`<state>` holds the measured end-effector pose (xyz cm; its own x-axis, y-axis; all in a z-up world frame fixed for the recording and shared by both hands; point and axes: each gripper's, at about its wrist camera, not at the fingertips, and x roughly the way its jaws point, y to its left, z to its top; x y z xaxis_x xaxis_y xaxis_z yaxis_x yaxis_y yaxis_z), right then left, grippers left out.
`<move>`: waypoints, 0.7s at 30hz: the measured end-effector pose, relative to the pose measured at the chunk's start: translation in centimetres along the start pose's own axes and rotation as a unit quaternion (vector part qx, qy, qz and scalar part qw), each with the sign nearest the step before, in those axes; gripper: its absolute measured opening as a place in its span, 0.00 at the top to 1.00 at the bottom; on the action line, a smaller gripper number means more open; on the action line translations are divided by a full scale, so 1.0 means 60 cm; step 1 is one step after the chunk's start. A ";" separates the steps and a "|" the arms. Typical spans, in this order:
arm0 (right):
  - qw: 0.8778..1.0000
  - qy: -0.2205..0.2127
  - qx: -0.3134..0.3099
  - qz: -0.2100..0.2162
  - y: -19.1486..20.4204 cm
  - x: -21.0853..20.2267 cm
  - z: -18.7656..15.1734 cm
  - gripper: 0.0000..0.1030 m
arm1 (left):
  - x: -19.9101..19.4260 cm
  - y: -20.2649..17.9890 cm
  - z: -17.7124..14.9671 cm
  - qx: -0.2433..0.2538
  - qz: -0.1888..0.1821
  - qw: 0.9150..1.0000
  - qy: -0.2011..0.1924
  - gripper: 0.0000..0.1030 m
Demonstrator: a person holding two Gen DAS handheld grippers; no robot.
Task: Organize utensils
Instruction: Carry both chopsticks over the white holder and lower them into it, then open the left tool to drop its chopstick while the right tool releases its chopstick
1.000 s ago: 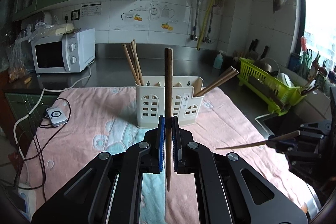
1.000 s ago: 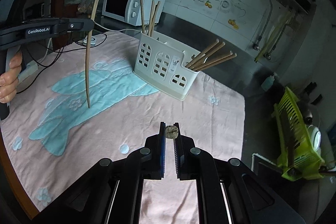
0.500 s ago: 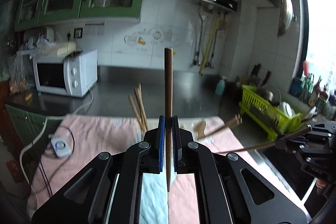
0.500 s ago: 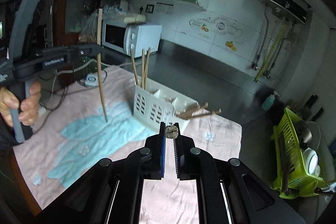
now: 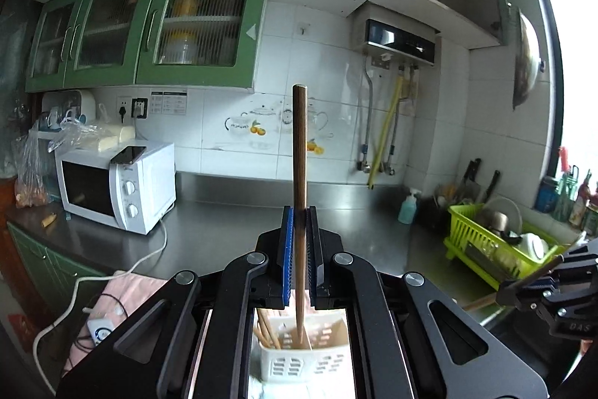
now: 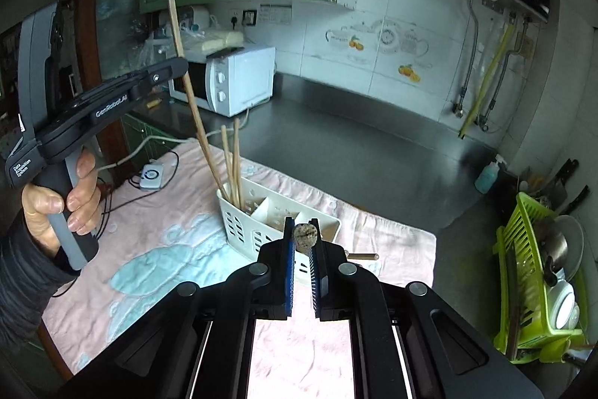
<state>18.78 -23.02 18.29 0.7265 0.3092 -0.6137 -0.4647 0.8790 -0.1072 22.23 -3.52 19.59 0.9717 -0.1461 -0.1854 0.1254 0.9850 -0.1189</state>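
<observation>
The left gripper (image 5: 299,242) is clamped on a brown chopstick (image 5: 299,174) that stands nearly upright, its lower tip over the left compartment of the white utensil holder (image 6: 239,223), where two more chopsticks (image 6: 233,163) lean. The right gripper (image 6: 302,249) is clamped on another chopstick (image 6: 305,234), seen end-on, near the holder's right end. The holder stands on a pink cloth (image 6: 157,230); a microwave (image 5: 119,189) sits far left.
</observation>
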 end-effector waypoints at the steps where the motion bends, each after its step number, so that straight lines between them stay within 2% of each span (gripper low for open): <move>1: 1.000 0.004 0.000 -0.004 -0.003 0.009 0.001 0.93 | 0.011 0.001 -0.003 -0.001 0.001 1.000 0.000 0.95; 11: 0.999 0.047 0.011 0.000 -0.020 0.100 0.003 0.93 | 0.106 0.028 -0.063 -0.010 0.016 0.998 0.057 0.95; 16: 0.998 0.056 0.027 0.011 -0.024 0.134 0.001 0.93 | 0.113 0.035 -0.075 -0.007 0.016 0.997 0.071 0.95; 21: 0.998 0.048 0.042 0.016 -0.025 0.140 -0.004 0.92 | 0.101 0.033 -0.079 -0.001 0.017 0.997 0.077 0.90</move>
<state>25.47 -21.81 13.12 0.6588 0.3045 -0.6880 -0.4393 0.8980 -0.0232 27.43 -2.87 13.59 0.9330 -0.1255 -0.3372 0.0924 0.9893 -0.1125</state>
